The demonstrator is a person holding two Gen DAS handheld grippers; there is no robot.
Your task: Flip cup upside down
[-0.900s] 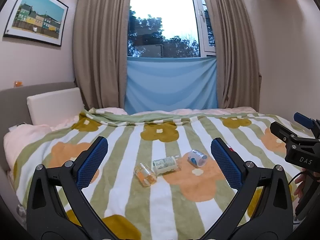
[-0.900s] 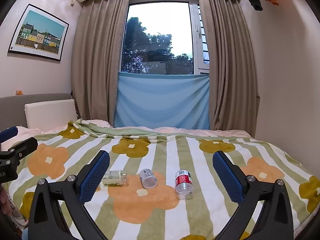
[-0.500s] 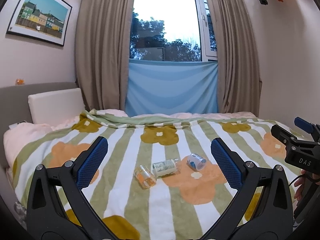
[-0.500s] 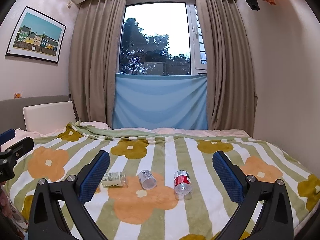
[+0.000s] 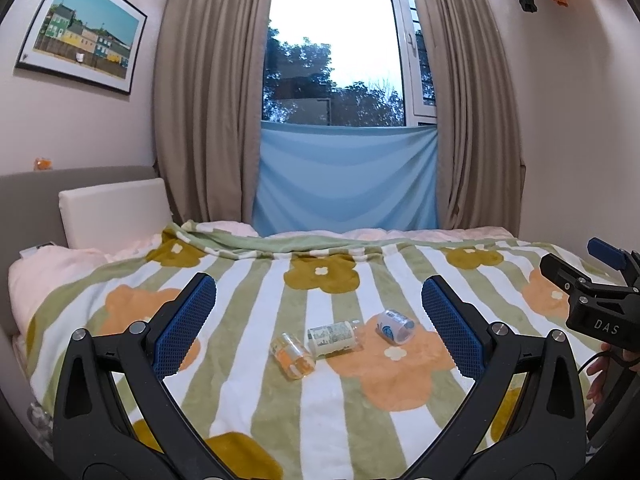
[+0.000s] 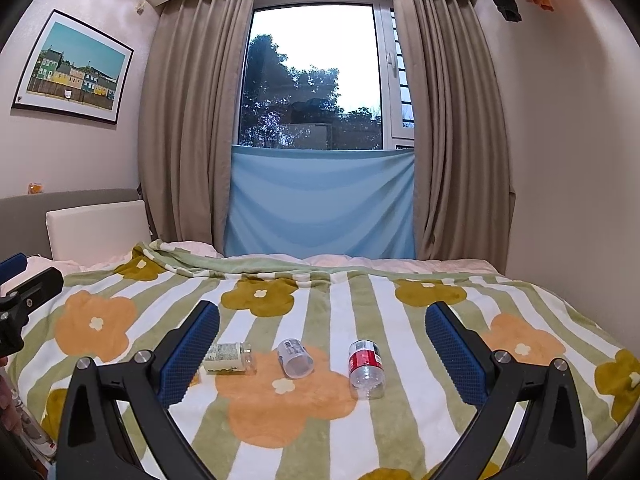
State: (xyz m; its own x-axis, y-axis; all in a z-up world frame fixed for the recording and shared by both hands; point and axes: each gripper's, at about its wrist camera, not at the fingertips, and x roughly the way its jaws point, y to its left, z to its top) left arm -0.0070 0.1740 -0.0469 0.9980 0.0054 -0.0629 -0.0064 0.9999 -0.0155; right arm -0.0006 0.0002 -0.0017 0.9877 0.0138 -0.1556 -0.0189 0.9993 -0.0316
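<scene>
Several small clear cups lie on their sides on the flowered blanket (image 5: 248, 408). In the left wrist view I see an orange-print cup (image 5: 292, 361), a green-label cup (image 5: 333, 335) and a blue-print cup (image 5: 395, 326). In the right wrist view the green-label cup (image 6: 230, 358), a white-label cup (image 6: 295, 358) and a red-label cup (image 6: 366, 363) lie in a row. My left gripper (image 5: 318, 330) is open and empty, held back from the cups. My right gripper (image 6: 322, 350) is open and empty too. It also shows at the right edge of the left wrist view (image 5: 592, 304).
The bed fills the lower half of both views, with a white cushion (image 5: 116, 212) and pink pillow (image 5: 52, 276) at the left. Curtains and a window with a blue cloth (image 5: 346, 178) stand behind. A wall (image 6: 568, 160) runs along the bed's right side.
Both grippers have tilted slightly upward, so the cups and the bed sit a little lower in view. The cups have not moved. Both stay open.
</scene>
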